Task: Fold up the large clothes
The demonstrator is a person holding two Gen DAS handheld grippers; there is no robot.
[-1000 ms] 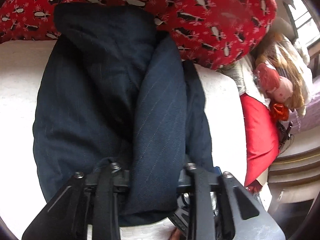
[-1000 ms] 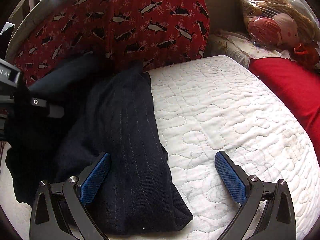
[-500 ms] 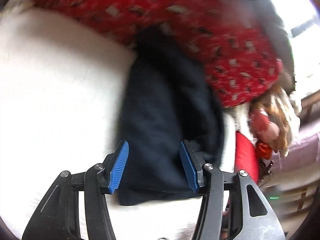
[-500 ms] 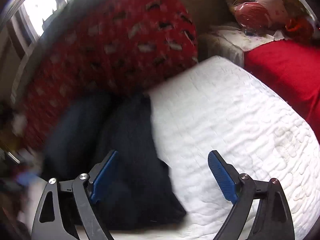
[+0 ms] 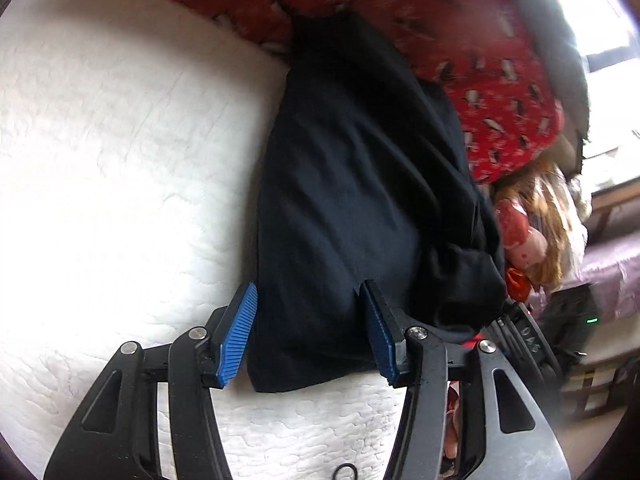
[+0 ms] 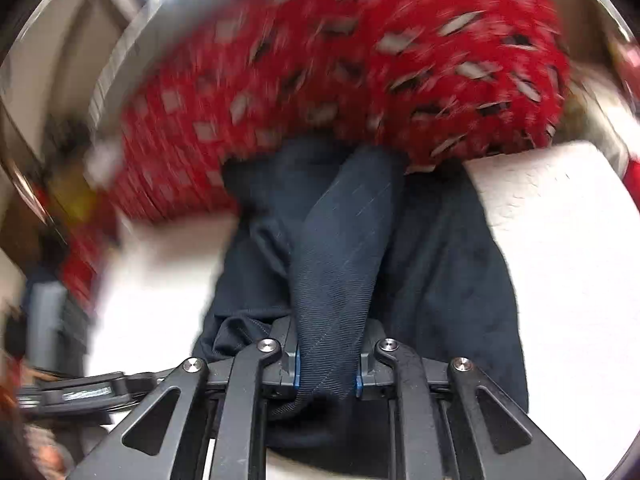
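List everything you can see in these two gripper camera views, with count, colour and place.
garment: one, dark navy, lying on the mattress, far end against the blanket
mattress: one, white quilted, under the garment
blanket: one, red with a small black and white pattern, piled behind the garment
doll: one, red with blond hair, at the right edge
left gripper: one, black with blue pads, open over the garment's near edge
right gripper: one, black, shut on a fold of the garment

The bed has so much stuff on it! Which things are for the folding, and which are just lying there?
For the folding:
dark trousers
left hand-held gripper, open
right hand-held gripper, shut on the trousers

Just lying about:
red penguin blanket
doll
white quilt underneath
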